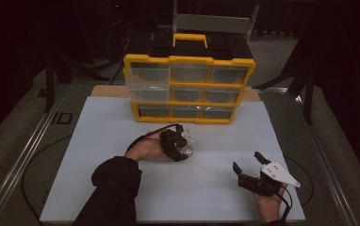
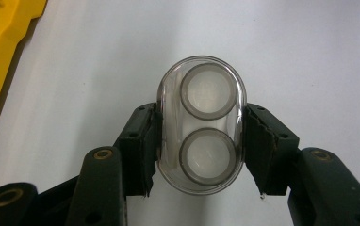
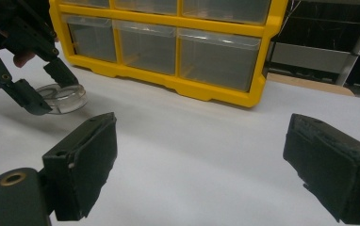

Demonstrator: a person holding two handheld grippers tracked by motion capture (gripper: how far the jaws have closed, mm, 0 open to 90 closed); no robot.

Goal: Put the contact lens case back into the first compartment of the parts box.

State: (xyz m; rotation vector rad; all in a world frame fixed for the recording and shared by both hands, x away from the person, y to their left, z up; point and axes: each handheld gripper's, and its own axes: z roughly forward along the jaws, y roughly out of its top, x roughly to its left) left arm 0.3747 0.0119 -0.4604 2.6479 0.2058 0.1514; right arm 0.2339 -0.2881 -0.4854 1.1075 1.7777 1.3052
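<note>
Left claw (image 2: 200, 150): clamps clear oval case (image 2: 201, 125) by its narrow sides, mid-worktop, for a secure hold.
Right claw (image 1: 247, 161): spread, empty, idling near front-right corner.

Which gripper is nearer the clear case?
Left. The left gripper is shut on the clear case; the right gripper sits open, well off to its right.

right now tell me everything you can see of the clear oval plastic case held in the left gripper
The clear oval plastic case is a shallow, see-through container with rounded ends, smooth walls and two round grey-rimmed wells set one behind the other along its length. It looks like rigid transparent plastic. The left gripper clamps it across its narrow sides, a black jaw pad pressed to each side. It lies level over the white table sheet, in front of the yellow drawer cabinet; whether it touches the sheet is unclear.
</note>
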